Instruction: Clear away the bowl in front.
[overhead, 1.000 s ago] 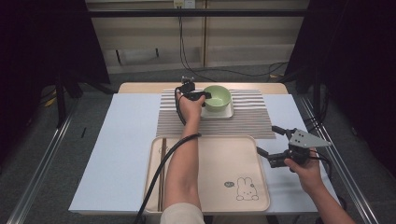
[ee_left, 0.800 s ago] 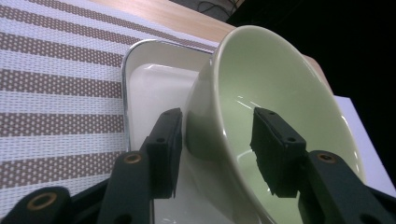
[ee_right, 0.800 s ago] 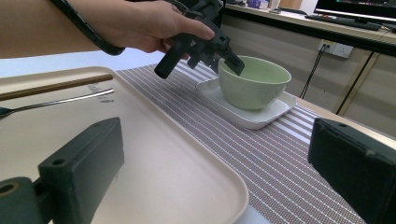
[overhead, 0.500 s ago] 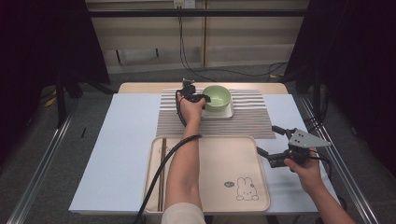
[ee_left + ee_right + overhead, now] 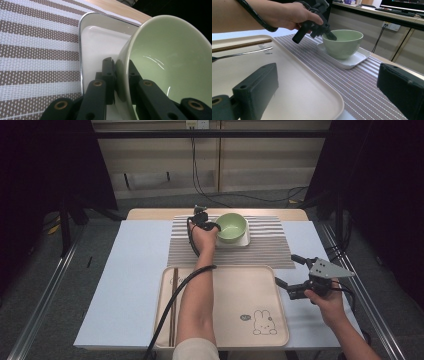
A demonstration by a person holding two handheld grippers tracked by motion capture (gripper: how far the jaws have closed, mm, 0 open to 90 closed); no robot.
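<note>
A pale green bowl (image 5: 231, 226) (image 5: 170, 57) (image 5: 342, 42) rests on a white square plate (image 5: 242, 241) (image 5: 100, 42) (image 5: 354, 61) at the far side of a striped placemat (image 5: 265, 252). My left gripper (image 5: 212, 226) (image 5: 121, 72) (image 5: 329, 35) is shut on the bowl's left rim, one jaw inside the wall and one outside. My right gripper (image 5: 286, 269) (image 5: 329, 92) is open and holds nothing. It hovers at the right edge of a beige tray (image 5: 225, 320) (image 5: 287, 82) and points toward the bowl.
Brown chopsticks (image 5: 174, 305) (image 5: 242, 45) and a metal utensil (image 5: 244, 53) lie along the tray's left side. A rabbit print (image 5: 262, 322) marks the tray's near right corner. A light blue mat (image 5: 125, 280) covers the table under everything.
</note>
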